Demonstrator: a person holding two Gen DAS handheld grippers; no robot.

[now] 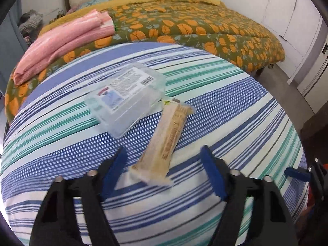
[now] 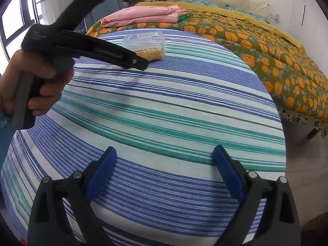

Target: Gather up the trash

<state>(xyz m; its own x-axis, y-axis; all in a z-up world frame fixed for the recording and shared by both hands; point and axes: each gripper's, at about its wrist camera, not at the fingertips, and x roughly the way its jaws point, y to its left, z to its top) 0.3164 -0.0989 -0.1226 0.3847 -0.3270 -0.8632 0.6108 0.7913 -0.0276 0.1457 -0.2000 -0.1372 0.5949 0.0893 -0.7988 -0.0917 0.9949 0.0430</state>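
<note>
A beige snack wrapper lies on the striped sheet, its near end between the open fingers of my left gripper. A clear plastic container with a printed label lies just behind it, to the left. In the right wrist view both lie at the far side of the sheet: the wrapper and the container, with the left gripper reaching towards them. My right gripper is open and empty over the sheet, well short of them.
A folded pink cloth lies on an orange-and-green floral quilt behind the sheet. White cupboards and bare floor are to the right. A window is at the far left.
</note>
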